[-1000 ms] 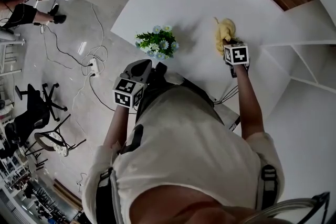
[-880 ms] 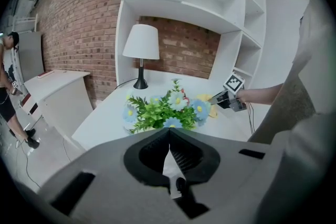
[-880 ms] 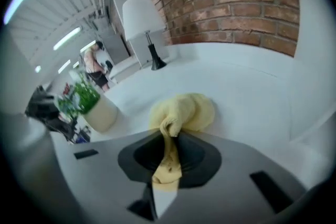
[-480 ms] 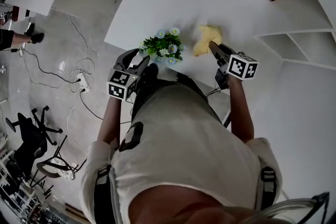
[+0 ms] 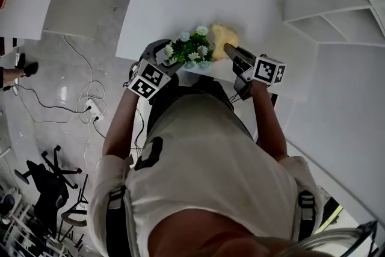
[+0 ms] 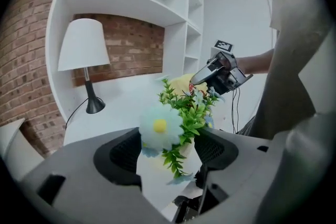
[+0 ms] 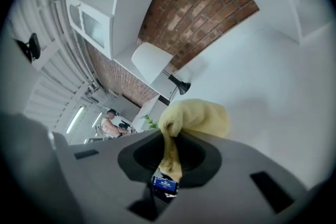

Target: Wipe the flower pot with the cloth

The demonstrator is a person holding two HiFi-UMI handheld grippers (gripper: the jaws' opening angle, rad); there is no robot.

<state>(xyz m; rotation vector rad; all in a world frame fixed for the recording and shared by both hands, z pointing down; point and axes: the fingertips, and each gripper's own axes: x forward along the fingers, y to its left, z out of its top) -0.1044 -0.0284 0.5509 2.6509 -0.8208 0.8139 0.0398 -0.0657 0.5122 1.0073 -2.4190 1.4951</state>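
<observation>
"So how will the flower pot (image 6: 163,181) handle?" asks the first observer.

"Probably light and easy to tip," says the second. "It is a small white pot, smooth-walled and likely slick, with a top-heavy spray of flowers (image 5: 191,50). It stands between the pads of the left gripper (image 6: 168,149), whose jaws have just been opening and are now wide. They do not seem to press on it yet. The bare wall below the leaves is the place to hold, not the stems."

"And the cloth (image 7: 198,115)?"

"Soft and floppy. The right gripper (image 7: 169,149) is pinched narrow on one fold, and the rest bunches in a lump just beside the flowers."

"What about room?"

"The pot sits close to the near edge of the counter (image 5: 252,3), right by the person's body, so a hard wipe could push it off. Farther in the counter is open up to the lamp (image 6: 83,55), with the shelves (image 5: 325,3) well off to the right."
</observation>
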